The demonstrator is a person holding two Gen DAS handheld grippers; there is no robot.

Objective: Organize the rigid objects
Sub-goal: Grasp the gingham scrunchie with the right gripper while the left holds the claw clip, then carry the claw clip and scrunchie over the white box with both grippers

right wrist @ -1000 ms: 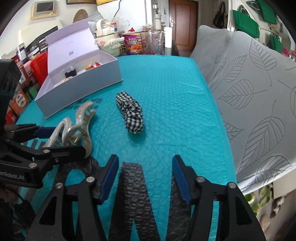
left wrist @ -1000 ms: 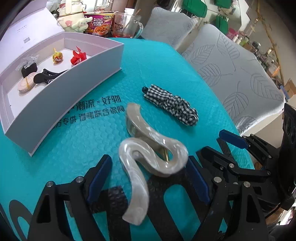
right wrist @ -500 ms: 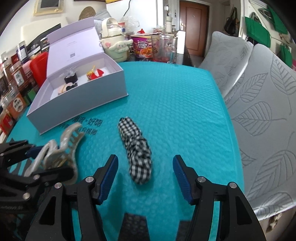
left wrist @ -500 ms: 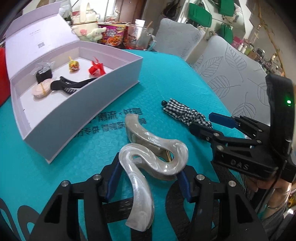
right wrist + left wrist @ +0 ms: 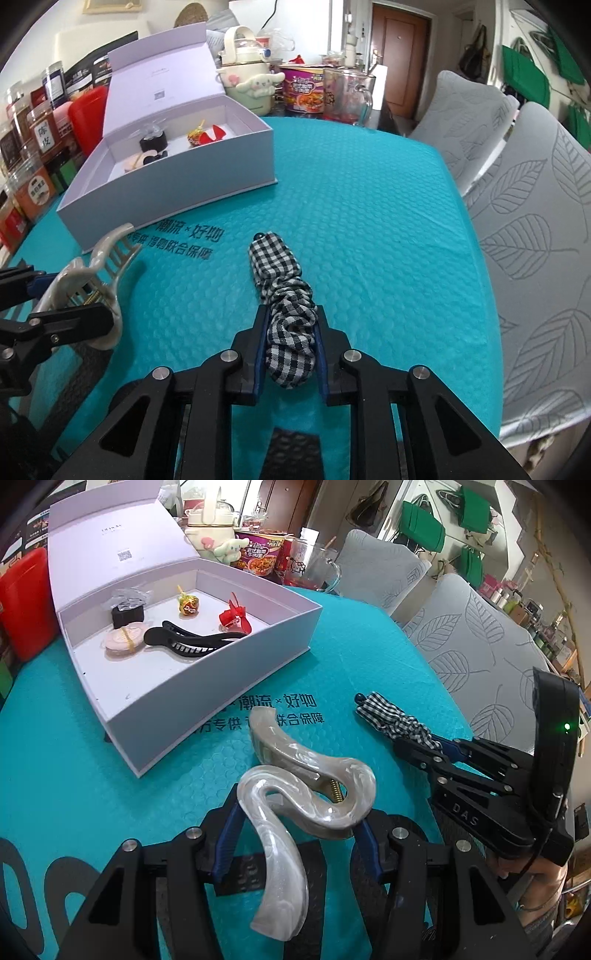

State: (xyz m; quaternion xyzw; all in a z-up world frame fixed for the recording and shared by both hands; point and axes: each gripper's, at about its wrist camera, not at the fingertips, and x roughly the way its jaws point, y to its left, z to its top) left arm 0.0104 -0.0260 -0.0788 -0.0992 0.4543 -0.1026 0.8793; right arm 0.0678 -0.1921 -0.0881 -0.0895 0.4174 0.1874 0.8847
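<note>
we see left gripper (image 5: 295, 834) clenched on pearl claw clip (image 5: 295, 794), as half a second back; it sits just beside the box (image 5: 207, 716) | right gripper (image 5: 290, 347) has just closed onto checked scrunchie (image 5: 284, 295) lying on teal mat (image 5: 369, 206), jaws apart before

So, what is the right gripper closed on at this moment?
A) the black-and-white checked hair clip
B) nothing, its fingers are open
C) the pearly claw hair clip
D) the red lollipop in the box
A: in the right wrist view the right gripper has both pads pressed on the black-and-white checked hair clip, while the left gripper holds the pearly claw hair clip.
</note>
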